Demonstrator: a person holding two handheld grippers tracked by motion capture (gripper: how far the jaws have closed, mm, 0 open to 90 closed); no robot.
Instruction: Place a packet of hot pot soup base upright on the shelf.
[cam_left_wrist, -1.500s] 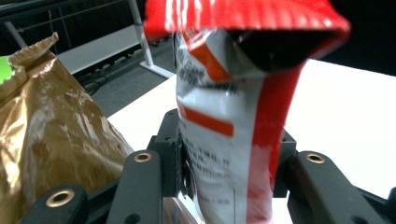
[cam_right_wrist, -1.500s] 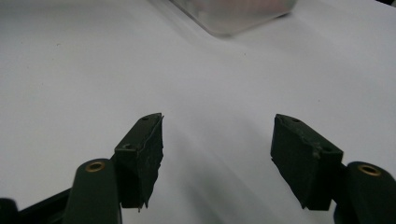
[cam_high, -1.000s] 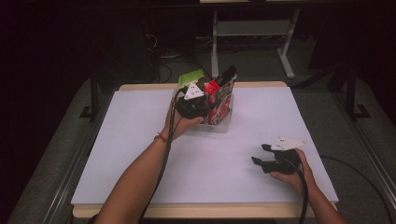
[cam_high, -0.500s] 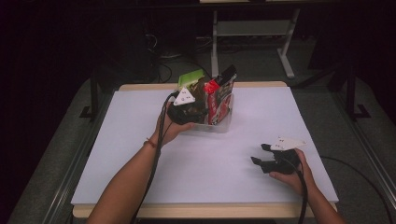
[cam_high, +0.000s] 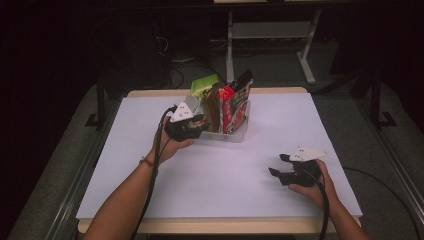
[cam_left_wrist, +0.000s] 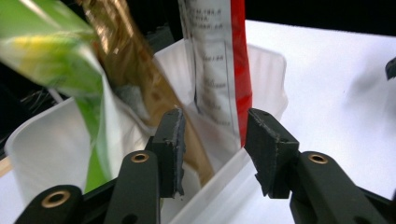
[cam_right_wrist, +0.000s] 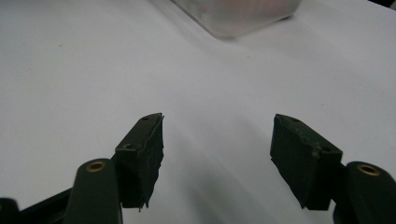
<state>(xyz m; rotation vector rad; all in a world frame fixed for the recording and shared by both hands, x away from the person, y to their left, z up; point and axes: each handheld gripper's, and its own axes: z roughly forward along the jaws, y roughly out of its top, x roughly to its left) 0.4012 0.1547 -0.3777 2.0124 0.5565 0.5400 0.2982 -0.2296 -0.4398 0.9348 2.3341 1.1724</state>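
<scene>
A clear plastic bin stands at the back middle of the white table. Upright in it are a green packet, a brown-gold packet and a red packet. My left gripper is at the bin's left near corner, open. In the left gripper view its jaws straddle the bin's near rim, with the gold packet and the red packet just beyond the tips and the green packet at the left. My right gripper rests open on the table at the front right, nothing between its jaws.
The bin's blurred near wall lies well ahead of the right gripper. Bare white tabletop spreads around both hands. A white metal stand and cables sit on the floor behind the table.
My left gripper has come down from over the packets, moving left and toward me to the bin's near left corner. The right gripper has stayed put.
</scene>
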